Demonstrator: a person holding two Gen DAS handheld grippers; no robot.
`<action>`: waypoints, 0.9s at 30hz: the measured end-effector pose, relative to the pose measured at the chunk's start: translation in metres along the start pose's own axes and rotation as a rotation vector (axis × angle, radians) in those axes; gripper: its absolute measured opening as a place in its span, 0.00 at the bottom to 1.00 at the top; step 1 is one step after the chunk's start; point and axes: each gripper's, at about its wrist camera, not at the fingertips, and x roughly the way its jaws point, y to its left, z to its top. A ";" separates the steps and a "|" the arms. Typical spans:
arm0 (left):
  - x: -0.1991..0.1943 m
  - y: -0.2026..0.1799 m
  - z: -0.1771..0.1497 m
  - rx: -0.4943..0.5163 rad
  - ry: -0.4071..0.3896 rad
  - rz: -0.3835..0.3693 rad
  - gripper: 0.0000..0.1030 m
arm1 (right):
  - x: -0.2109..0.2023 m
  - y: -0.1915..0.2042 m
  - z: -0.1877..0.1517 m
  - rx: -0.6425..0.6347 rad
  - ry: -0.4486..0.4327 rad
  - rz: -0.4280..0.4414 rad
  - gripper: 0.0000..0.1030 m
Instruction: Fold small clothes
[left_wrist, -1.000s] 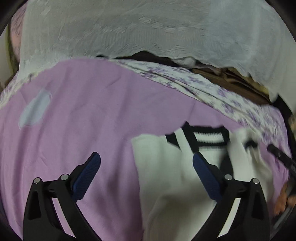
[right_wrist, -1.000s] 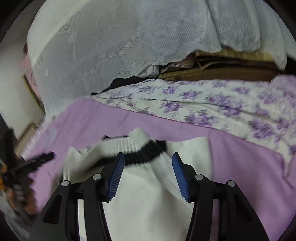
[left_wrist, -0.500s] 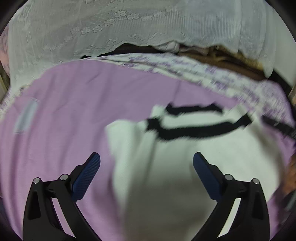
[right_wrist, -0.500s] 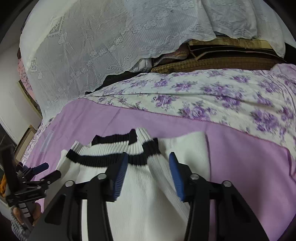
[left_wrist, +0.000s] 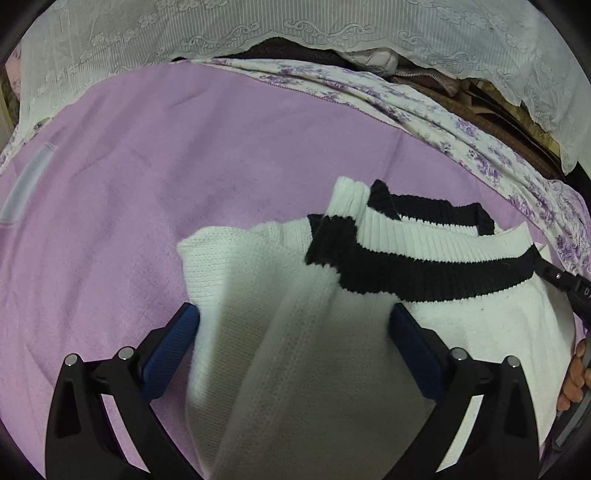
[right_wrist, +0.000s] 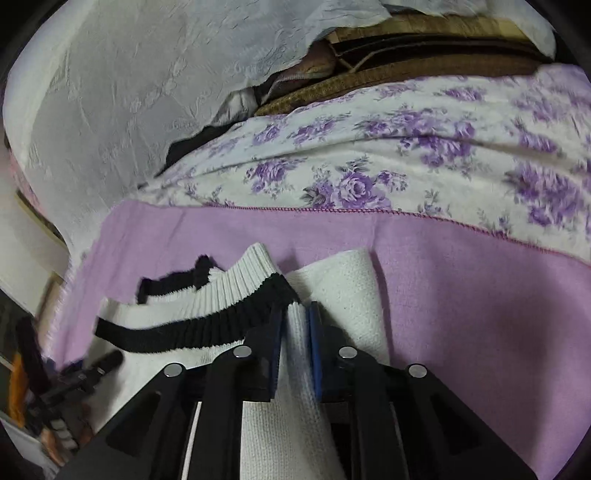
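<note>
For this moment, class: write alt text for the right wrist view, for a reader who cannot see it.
The right gripper has just been closing and pinches a fold of the white knit garment with black stripes, lying on a lilac blanket. Behind lie floral fabric and a white lace cover.

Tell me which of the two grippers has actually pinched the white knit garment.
The right gripper: its fingers have just closed onto a fold of the white knit garment. The left gripper straddles the fabric, fingers wide apart.
</note>
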 end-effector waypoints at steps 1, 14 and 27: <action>-0.004 -0.001 -0.001 0.000 -0.007 0.008 0.96 | -0.008 -0.002 -0.001 0.020 -0.029 -0.005 0.15; 0.014 -0.008 0.012 0.001 0.025 -0.004 0.96 | 0.001 0.038 -0.022 -0.156 -0.030 -0.081 0.24; -0.010 0.012 -0.006 -0.046 -0.070 0.028 0.96 | -0.014 0.050 -0.028 -0.237 -0.098 -0.090 0.53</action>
